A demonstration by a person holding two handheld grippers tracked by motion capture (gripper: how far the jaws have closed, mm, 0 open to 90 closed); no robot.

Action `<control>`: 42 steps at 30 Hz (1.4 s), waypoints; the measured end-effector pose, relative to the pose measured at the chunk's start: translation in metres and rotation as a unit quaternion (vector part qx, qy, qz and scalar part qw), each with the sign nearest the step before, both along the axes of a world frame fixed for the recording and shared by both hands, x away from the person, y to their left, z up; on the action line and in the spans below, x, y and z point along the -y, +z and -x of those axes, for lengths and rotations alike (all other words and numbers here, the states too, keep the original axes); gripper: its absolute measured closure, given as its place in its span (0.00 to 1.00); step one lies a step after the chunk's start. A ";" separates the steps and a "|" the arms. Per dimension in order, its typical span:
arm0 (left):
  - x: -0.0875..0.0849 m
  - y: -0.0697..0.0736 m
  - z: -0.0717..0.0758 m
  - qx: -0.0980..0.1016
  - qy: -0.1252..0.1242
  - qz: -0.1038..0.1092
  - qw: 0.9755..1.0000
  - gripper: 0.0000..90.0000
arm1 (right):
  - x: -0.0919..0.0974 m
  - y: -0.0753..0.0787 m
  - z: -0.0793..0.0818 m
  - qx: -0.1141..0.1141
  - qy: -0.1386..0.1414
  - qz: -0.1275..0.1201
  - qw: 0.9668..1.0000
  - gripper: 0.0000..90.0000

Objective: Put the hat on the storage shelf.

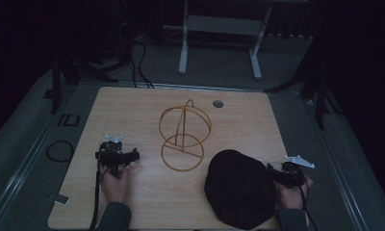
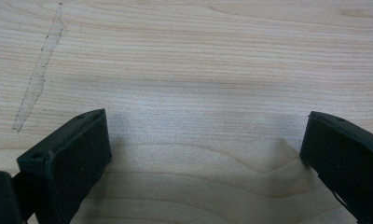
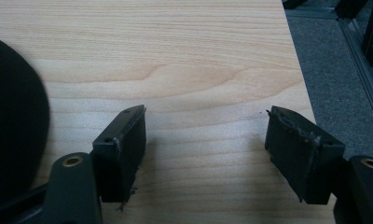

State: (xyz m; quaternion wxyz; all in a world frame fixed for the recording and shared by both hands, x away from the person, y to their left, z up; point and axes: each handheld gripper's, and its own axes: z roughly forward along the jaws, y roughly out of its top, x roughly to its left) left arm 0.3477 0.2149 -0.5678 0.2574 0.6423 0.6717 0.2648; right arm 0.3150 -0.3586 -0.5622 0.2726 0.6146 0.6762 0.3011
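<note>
A black cap (image 1: 240, 188) lies on the wooden table (image 1: 133, 103) at the front right; its edge (image 3: 12, 116) shows at the left of the right gripper view. A gold wire stand (image 1: 185, 137) made of rings stands in the middle of the table. My right gripper (image 1: 283, 171) rests just right of the cap, its jaws (image 3: 205, 140) wide apart over bare wood, open with nothing between them. Near the left front, my left gripper (image 1: 117, 153) sits on the table, held by a hand. Its jaws (image 2: 205, 144) also stand open over bare wood.
A round grommet hole (image 1: 218, 103) sits near the table's far edge. Grey carpet (image 3: 334, 84) lies beyond the table's right edge. A white desk frame (image 1: 219, 33) stands behind the table, and cables (image 1: 59, 150) lie on the floor at the left.
</note>
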 end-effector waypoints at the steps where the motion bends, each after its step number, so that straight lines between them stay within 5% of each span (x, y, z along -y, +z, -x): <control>1: 0.000 0.000 0.000 0.000 0.000 0.000 1.000 0.01 | 0.000 0.000 0.000 0.000 0.000 0.000 1.000 0.32; 11: 0.000 0.000 0.000 0.000 0.000 0.000 1.000 0.01 | -0.001 0.001 -0.001 -0.007 0.000 0.002 1.000 0.33; 17: 0.002 0.000 0.000 0.000 -0.005 0.000 1.000 0.01 | 0.000 0.007 -0.007 -0.040 0.009 0.006 0.999 0.34; 25: 0.002 0.000 0.000 -0.001 -0.005 0.000 1.000 0.01 | 0.005 0.016 -0.013 -0.072 0.046 -0.002 0.996 0.46; 42: 0.002 0.000 0.000 0.000 -0.004 0.001 1.000 0.01 | -0.017 0.068 -0.015 -0.076 0.117 0.007 0.990 0.35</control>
